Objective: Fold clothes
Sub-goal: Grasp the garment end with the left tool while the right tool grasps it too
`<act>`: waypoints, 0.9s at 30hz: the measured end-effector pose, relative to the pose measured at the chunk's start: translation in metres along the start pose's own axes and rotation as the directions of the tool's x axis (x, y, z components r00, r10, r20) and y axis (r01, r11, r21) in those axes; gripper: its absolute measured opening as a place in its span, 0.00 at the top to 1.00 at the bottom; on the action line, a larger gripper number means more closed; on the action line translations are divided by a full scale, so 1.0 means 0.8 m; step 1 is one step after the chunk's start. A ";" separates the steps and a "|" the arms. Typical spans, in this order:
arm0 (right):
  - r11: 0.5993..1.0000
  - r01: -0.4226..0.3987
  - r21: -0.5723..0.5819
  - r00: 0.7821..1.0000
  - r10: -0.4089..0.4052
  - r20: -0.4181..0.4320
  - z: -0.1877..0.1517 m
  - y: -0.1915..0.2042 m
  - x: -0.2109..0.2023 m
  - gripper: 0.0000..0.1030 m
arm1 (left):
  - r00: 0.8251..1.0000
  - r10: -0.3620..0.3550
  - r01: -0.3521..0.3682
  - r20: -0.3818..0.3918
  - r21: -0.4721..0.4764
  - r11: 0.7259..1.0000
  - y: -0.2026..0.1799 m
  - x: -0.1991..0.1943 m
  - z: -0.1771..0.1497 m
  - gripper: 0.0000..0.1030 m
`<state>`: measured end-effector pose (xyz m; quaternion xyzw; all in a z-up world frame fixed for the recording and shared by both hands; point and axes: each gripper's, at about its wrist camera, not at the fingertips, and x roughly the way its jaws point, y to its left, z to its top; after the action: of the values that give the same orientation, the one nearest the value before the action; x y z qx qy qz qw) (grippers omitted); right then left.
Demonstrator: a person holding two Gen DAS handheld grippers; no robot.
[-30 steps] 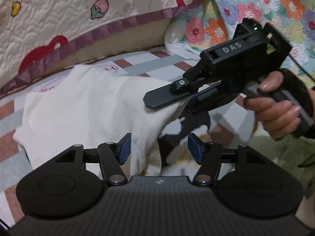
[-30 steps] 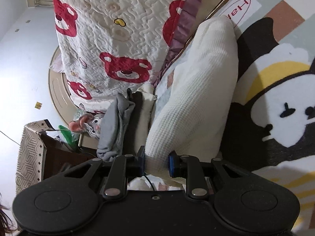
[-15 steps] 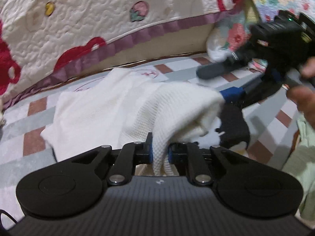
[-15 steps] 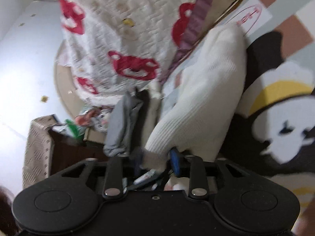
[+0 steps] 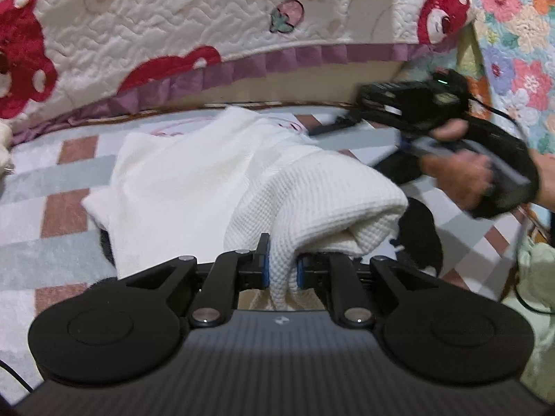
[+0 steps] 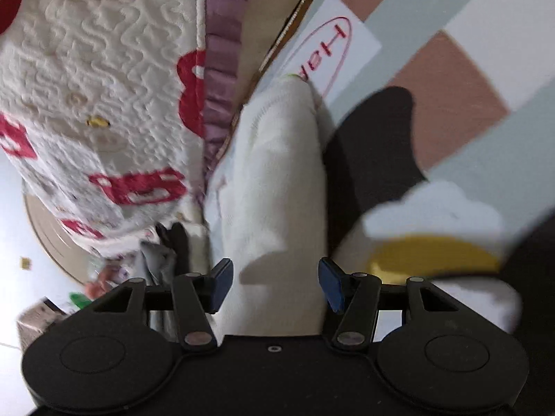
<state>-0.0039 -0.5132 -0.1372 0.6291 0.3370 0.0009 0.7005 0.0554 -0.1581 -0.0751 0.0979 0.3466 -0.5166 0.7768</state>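
A white waffle-knit garment (image 5: 194, 173) lies partly folded on the checked mat. My left gripper (image 5: 281, 267) is shut on a bunched fold at its near edge, the blue pads pressing the knit from both sides. In the left wrist view my right gripper (image 5: 350, 131) is blurred, held by a hand (image 5: 458, 176) past the garment's far right side. In the right wrist view my right gripper (image 6: 276, 279) has its jaws opening. The white garment (image 6: 277, 173) runs under and between the fingers, and neither pad presses on it.
A quilt with red bears (image 5: 173, 17) hangs along the back, a floral quilt (image 5: 513, 17) at the right. The checked mat (image 5: 52, 180) carries a black and yellow cartoon print (image 6: 433, 253). Grey clothing (image 6: 156, 260) lies at the left, pale green cloth (image 5: 534, 270) at the right.
My left gripper closed on the garment's near fold and shifted left. My right gripper let go of the white knit, opened, and swung away toward the far side.
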 end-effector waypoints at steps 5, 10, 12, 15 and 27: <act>0.997 0.063 -0.045 0.998 -0.062 0.026 0.047 0.008 0.051 0.28 | 0.999 -0.008 0.006 0.038 0.051 0.999 -0.002 -0.002 -0.010 0.87; 0.985 0.073 -0.155 0.997 -0.072 0.012 0.090 0.027 0.110 0.29 | 0.996 -0.030 0.028 0.087 0.026 0.999 0.006 -0.013 -0.009 0.89; 0.977 0.089 -0.195 0.996 -0.087 0.020 0.097 0.037 0.124 0.32 | 0.994 -0.030 0.028 0.109 0.027 0.999 0.010 -0.019 -0.007 0.89; 0.954 0.145 -0.263 0.989 -0.137 0.048 0.098 0.047 0.126 0.75 | 0.992 0.014 -0.029 0.123 0.120 0.992 0.002 -0.026 -0.008 0.89; 0.948 -0.294 -0.124 0.952 0.302 0.045 0.054 0.100 0.058 0.77 | 0.965 0.144 -0.174 0.221 0.121 0.977 -0.017 -0.113 0.025 0.90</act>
<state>0.0863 -0.5147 -0.0895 0.6310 0.2150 0.1061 0.7378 0.0319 -0.1079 0.0003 0.1241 0.2165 -0.4828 0.8394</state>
